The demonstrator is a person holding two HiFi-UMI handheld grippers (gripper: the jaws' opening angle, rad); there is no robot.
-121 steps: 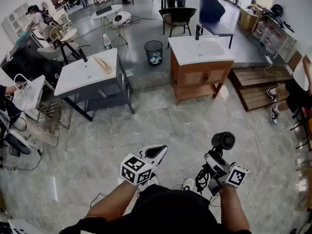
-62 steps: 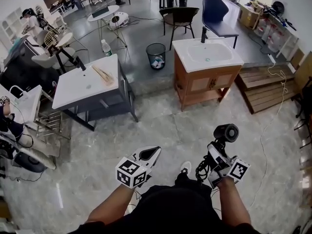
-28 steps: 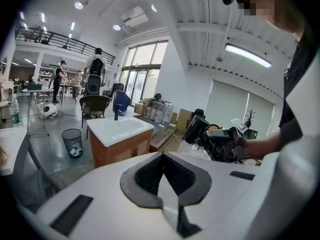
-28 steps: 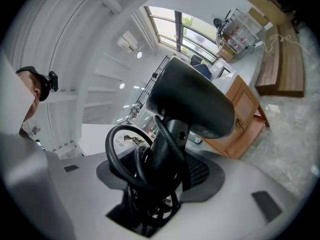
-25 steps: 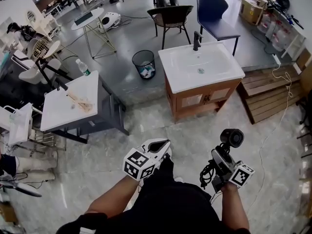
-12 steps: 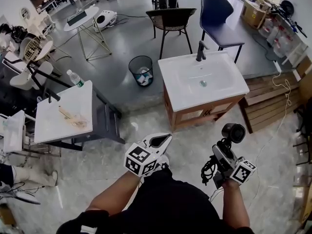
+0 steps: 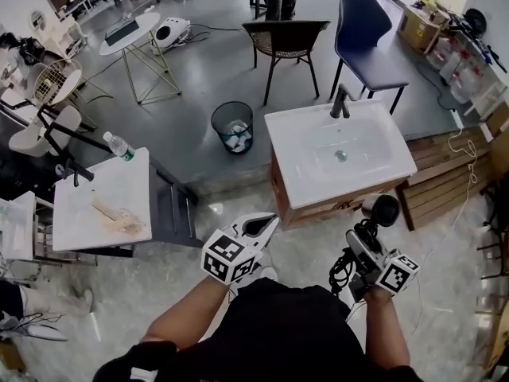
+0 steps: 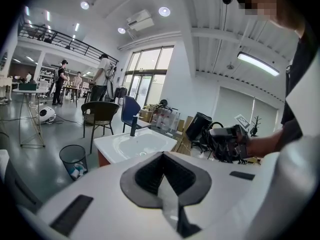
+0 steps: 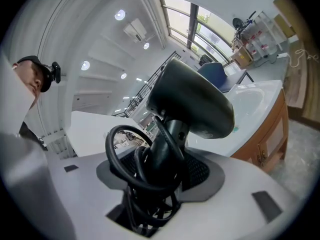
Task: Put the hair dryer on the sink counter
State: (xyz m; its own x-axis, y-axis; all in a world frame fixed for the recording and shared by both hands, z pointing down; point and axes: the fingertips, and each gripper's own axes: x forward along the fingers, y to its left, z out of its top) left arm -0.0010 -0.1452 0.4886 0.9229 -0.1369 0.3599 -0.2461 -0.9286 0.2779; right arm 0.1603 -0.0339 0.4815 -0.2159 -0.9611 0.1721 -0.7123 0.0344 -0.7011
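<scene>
Clamping rounded, glossy black hair dryer [image 9: 192,101]

Bright, even indoor light; ceiling lamps [image 8: 164,11] glare; fisheye edges, dark corners.

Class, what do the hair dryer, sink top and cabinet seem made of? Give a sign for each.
The hair dryer: likely dark plastic, smooth moulded shell. The sink top: probably glazed ceramic, glossy white. The cabinet: seemingly wood, brown panelled front.
</scene>
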